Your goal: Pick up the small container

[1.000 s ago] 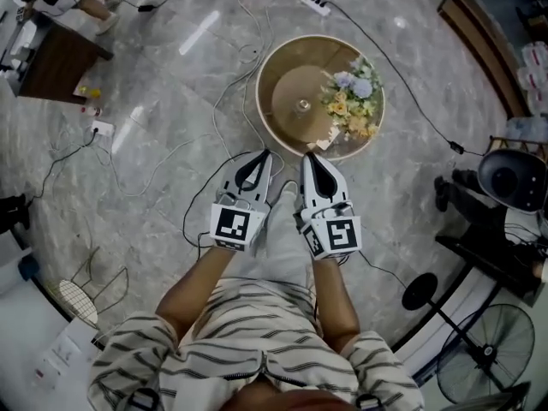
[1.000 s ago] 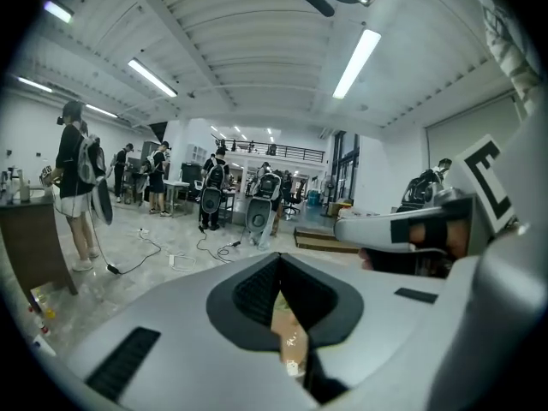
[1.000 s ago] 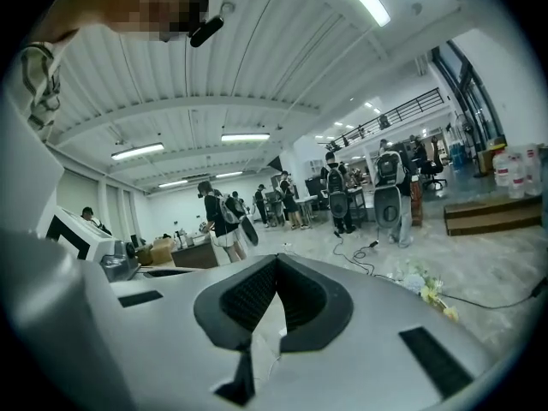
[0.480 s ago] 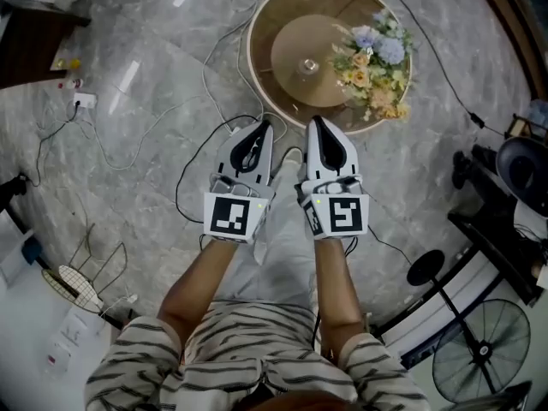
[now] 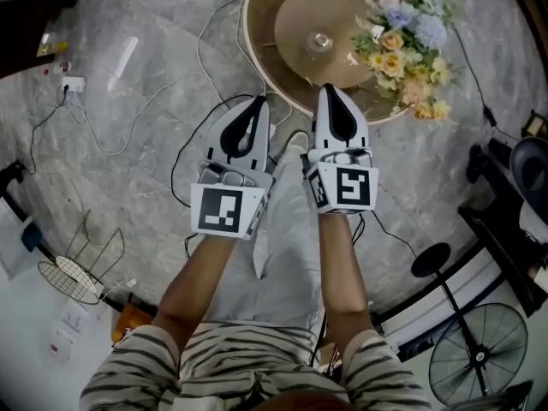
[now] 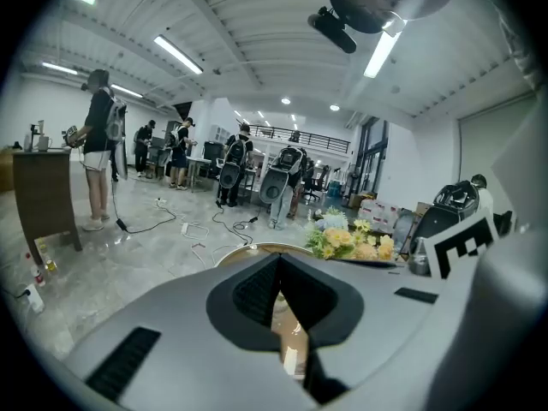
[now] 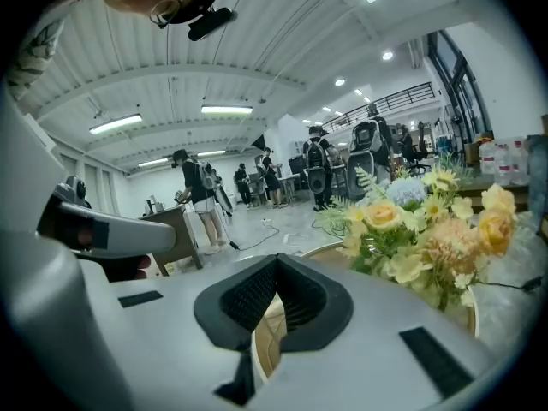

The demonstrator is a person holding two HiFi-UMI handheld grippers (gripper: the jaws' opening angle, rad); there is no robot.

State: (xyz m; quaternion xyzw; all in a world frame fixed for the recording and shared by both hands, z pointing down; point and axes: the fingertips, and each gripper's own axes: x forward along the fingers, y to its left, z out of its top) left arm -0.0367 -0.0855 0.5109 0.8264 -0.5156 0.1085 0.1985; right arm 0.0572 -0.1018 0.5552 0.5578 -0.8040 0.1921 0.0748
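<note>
A small shiny container (image 5: 321, 41) stands at the middle of a raised wooden disc on the round wooden table (image 5: 257, 50). A bunch of flowers (image 5: 411, 41) lies on the table's right side. My left gripper (image 5: 257, 103) is shut and empty, its tip just short of the table's near rim. My right gripper (image 5: 330, 89) is also shut and empty, its tip over the near rim, a short way in front of the container. In the left gripper view the table rim (image 6: 257, 248) and the flowers (image 6: 347, 238) show beyond the closed jaws. The right gripper view shows the flowers (image 7: 419, 229) close by; the container is hidden there.
Cables run over the marble floor around the table, with a power strip (image 5: 73, 84) at the left. A black stand base (image 5: 431, 259) and a fan (image 5: 479, 362) are at the right. Several people (image 6: 98, 157) stand far off beside a wooden desk (image 6: 43, 199).
Both grippers have sunk and come forward to the table's near edge. The table, container and flowers now look larger and closer. The jaws stayed shut.
</note>
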